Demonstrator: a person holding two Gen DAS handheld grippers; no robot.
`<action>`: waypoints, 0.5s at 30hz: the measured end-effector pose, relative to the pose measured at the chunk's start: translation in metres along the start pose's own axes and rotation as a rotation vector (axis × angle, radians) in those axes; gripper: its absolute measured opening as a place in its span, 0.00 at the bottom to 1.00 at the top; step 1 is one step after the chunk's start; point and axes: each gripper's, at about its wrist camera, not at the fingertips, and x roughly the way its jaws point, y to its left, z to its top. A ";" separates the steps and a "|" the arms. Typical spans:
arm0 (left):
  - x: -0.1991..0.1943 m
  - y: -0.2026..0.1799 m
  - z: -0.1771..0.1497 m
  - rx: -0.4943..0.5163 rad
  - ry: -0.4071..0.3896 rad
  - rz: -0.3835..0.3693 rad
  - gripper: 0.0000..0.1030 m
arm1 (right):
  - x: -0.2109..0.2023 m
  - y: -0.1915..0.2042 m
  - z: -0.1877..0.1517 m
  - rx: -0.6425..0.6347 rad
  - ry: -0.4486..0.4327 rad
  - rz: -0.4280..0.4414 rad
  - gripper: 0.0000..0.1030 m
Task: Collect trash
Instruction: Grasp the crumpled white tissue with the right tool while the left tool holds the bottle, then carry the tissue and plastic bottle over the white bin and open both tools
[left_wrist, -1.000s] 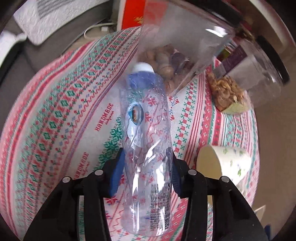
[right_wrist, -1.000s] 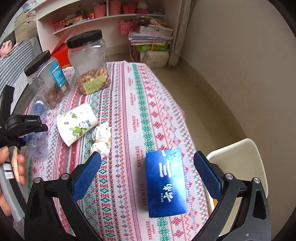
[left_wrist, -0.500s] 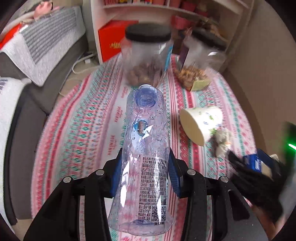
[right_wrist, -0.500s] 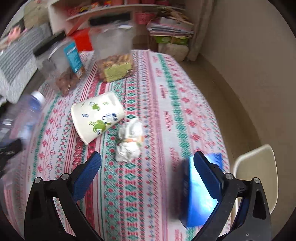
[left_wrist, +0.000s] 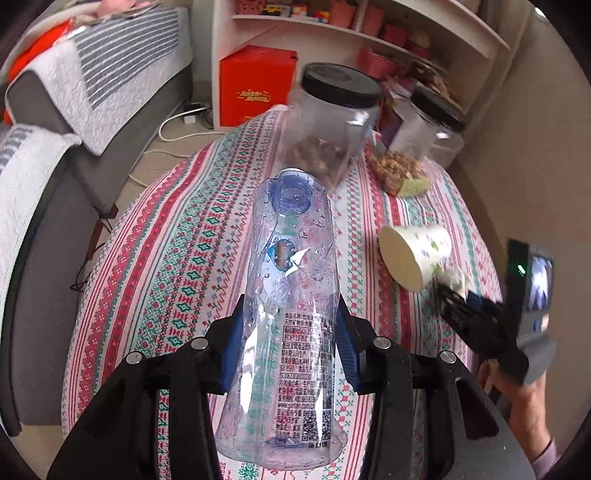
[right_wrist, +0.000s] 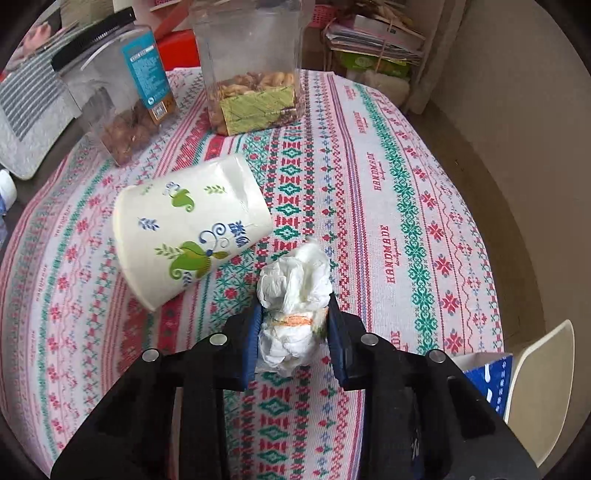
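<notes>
Nearest to us in the right wrist view, the right gripper (right_wrist: 291, 339) has its jaws drawn in on the crumpled tissue (right_wrist: 293, 291); they have just been closing, and the wad now sits between the blue pads, which press on its lower half while its upper half bulges out ahead of them. The tissue rests on the bench (right_wrist: 424, 206) or barely off it; we cannot tell which. Just beyond and to the left of it lies the paper cup (right_wrist: 188, 229) on its side, its long axis slanting from near-left to far-right, its open mouth turned towards the left gripper's side, and its closed base close beside the tissue. That, we judge, is the relation the coming move turns on: the right gripper is the nearer one to the cup but is already full. In the left wrist view, the left gripper (left_wrist: 291, 354) holds the clear plastic bottle (left_wrist: 291, 291) about half open, pads on either flank, the bottle's long axis running away from us with its neck far and its base near, clear above the cloth. Farthest stand two nut jars (right_wrist: 255, 70).
</notes>
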 end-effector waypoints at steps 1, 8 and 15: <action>-0.001 0.003 0.001 -0.014 -0.003 -0.002 0.42 | -0.006 0.002 -0.001 0.003 -0.014 0.013 0.28; -0.013 0.013 0.002 -0.045 -0.040 0.006 0.42 | -0.072 0.023 -0.010 -0.012 -0.114 0.185 0.28; -0.022 0.012 -0.004 -0.030 -0.065 0.021 0.42 | -0.116 0.043 -0.021 -0.079 -0.205 0.237 0.29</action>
